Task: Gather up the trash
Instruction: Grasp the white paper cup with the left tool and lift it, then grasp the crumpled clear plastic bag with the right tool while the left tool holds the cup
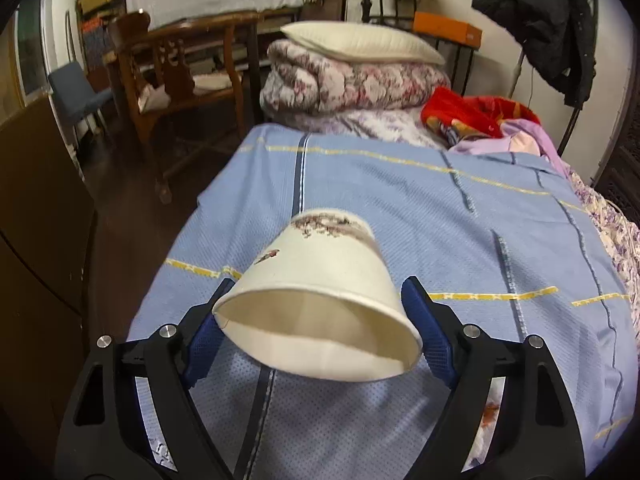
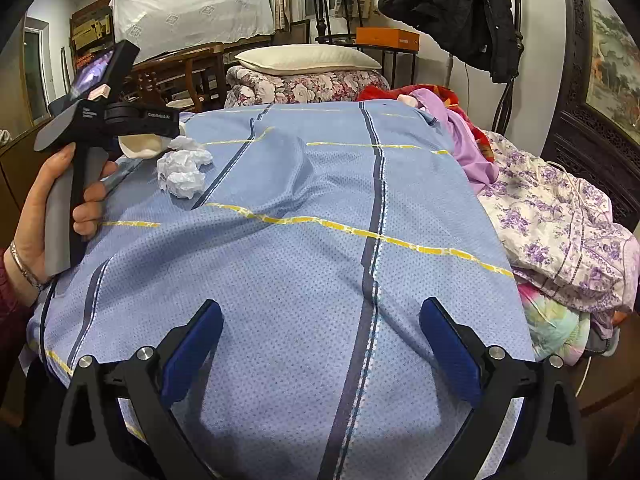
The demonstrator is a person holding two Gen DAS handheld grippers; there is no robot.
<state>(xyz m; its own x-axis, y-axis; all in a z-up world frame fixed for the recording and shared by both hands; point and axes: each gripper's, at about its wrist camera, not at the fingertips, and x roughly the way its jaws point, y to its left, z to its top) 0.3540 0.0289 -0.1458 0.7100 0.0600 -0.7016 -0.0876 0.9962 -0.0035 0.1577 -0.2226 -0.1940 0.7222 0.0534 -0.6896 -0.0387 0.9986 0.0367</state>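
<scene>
A white paper cup [image 1: 320, 292] with a small printed pattern lies on its side between my left gripper's [image 1: 320, 284] blue pads [image 1: 424, 328], its mouth toward the camera and its rim squeezed oval. The gripper is shut on it just above the blue striped bedsheet [image 1: 440, 220]. In the right wrist view the cup [image 2: 140, 148] peeks out under that gripper, and a crumpled white tissue [image 2: 182, 172] lies on the sheet right beside it. My right gripper [image 2: 322, 308] stands open over the sheet [image 2: 304, 248], nothing between its fingers.
A person's hand [image 2: 44, 208] grips the left tool's handle at the bed's left edge. Folded floral quilts and a pillow [image 1: 360, 44] sit at the far end. Loose clothes [image 2: 552, 216] pile along the right side. A wooden chair [image 1: 176, 80] stands left of the bed.
</scene>
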